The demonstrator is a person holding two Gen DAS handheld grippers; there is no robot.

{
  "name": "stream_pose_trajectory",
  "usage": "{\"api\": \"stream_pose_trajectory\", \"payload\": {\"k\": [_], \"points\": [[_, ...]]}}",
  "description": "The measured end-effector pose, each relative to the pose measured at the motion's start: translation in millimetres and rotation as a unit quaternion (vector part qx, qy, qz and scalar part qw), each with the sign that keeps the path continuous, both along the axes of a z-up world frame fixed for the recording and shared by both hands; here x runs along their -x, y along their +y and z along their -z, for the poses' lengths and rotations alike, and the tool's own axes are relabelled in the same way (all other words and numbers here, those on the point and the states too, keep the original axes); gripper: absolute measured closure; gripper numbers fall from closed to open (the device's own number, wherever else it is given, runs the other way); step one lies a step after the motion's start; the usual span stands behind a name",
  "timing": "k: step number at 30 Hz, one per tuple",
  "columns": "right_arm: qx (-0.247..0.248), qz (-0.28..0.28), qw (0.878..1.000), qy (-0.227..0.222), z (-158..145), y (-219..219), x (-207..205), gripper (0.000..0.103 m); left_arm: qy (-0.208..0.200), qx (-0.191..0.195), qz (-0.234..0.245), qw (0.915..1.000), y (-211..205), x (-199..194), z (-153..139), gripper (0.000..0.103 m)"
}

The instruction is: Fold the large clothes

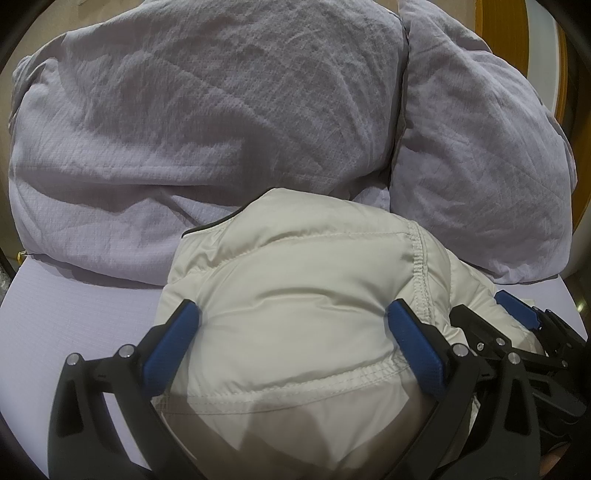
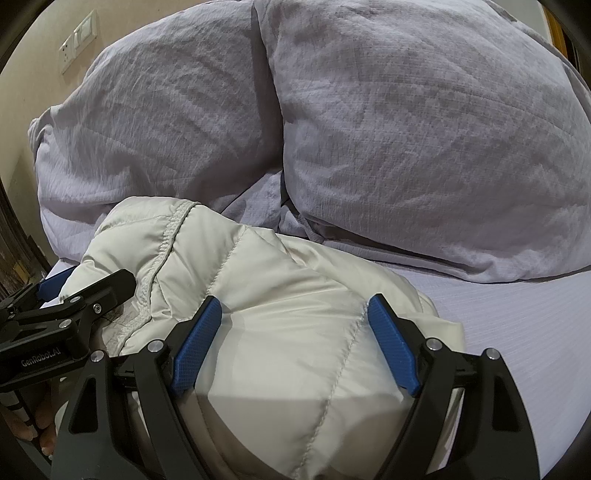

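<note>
Cream quilted nylon fills the foreground: the puffy jacket [image 1: 295, 325] is bunched into a fat bundle at the near edge of the bed, and both tools are on it. Left gripper [image 1: 291, 332] is spread wide, its blue pads [image 1: 173, 343] sitting against either flank of the bundle, and whether they squeeze or merely straddle it I can't tell. Right gripper [image 2: 295, 328] stands just beside it, jaws likewise wide apart around the padded mass, pads against the fabric, and again I can't tell if it is pinching. The two tools are nearly touching each other over the jacket. A hand [image 2: 26, 428] shows at the lower left of the right view, under the other tool. Either side of the bundle lies flat lavender sheet [image 2: 517, 332], bare, more of it out to the right. Straight behind, two big grey-lilac pillows [image 1: 207, 122] butt together, the jacket's far end pressed up against them, so there's no room forward. Beyond the pillows, a beige wall with switch plates [image 2: 79, 38] on the left, and a strip of orange wood [image 1: 495, 18] on the right.
</note>
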State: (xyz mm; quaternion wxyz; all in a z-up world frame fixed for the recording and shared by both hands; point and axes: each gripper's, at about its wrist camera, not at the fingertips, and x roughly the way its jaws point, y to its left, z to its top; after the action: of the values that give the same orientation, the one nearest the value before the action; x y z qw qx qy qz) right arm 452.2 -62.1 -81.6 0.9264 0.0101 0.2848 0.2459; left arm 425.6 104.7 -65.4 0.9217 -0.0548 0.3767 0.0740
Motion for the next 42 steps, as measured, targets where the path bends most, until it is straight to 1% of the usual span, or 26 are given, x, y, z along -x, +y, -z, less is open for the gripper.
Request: {"api": "stream_pose_trajectory", "payload": {"k": [2,4,6,8,9,10,12,13,14,17,25,29,32,35,38,42], "points": [[0.004,0.002,1.000,0.003,-0.5,0.3,0.4,0.019,0.002,-0.002,0.000,1.0000,-0.4,-0.6,-0.1,0.002],[0.017,0.009,1.000,0.007,-4.0,1.2,2.3,0.016,0.006,-0.006,0.000,1.0000,-0.3,-1.2,-2.6,0.002],[0.028,0.013,0.999,0.014,-8.7,-1.7,7.1,0.016,0.013,-0.010,0.001,0.9999,-1.0,2.1,-7.9,0.002],[0.030,0.017,0.999,0.017,-15.3,-10.9,19.7,0.014,0.017,0.003,-0.004,0.9998,0.9,11.3,-15.8,0.002],[0.031,0.019,0.999,0.018,-17.9,-16.4,27.0,0.013,0.017,0.017,-0.006,0.9997,2.5,17.9,-19.7,0.002],[0.031,0.021,0.999,0.019,-19.3,-21.2,32.5,0.013,0.018,0.027,-0.006,0.9995,3.4,25.3,-23.3,0.002],[0.032,0.022,0.999,0.023,-23.3,-33.6,48.1,0.012,0.017,0.032,-0.005,0.9993,2.8,40.8,-28.7,0.002],[0.031,0.023,0.999,0.025,-24.6,-39.5,55.1,0.009,0.017,0.032,-0.005,0.9993,2.1,49.9,-31.4,0.002],[0.030,0.025,0.999,0.026,-26.0,-45.7,62.5,0.004,0.015,0.033,-0.002,0.9993,0.8,61.7,-35.4,0.002],[0.023,0.021,0.999,0.025,-31.0,-60.5,92.4,0.001,0.009,0.038,0.003,0.9992,-1.2,95.4,-45.7,0.002],[0.018,-0.007,0.999,0.044,-30.5,-79.2,173.3,0.001,0.010,0.055,-0.005,0.9984,4.6,197.0,-60.6,0.002],[0.017,-0.013,0.998,0.051,-25.9,-85.7,208.4,0.001,0.012,0.063,-0.011,0.9979,2.5,238.7,-64.3,0.002],[0.017,-0.013,0.998,0.053,-21.6,-88.4,232.1,0.001,0.008,0.075,-0.006,0.9972,-2.1,261.4,-67.0,0.002],[0.013,-0.011,0.998,0.054,-18.7,-91.0,247.8,0.001,0.001,0.074,-0.002,0.9972,-9.1,279.1,-69.5,0.002],[0.007,0.000,0.999,0.053,-18.4,-93.9,255.4,0.001,-0.003,0.072,0.003,0.9974,-14.7,289.6,-71.4,0.002],[-0.002,0.010,0.998,0.055,-18.0,-100.0,261.5,0.001,-0.003,0.082,0.002,0.9966,-15.4,298.3,-71.1,0.002]]}}
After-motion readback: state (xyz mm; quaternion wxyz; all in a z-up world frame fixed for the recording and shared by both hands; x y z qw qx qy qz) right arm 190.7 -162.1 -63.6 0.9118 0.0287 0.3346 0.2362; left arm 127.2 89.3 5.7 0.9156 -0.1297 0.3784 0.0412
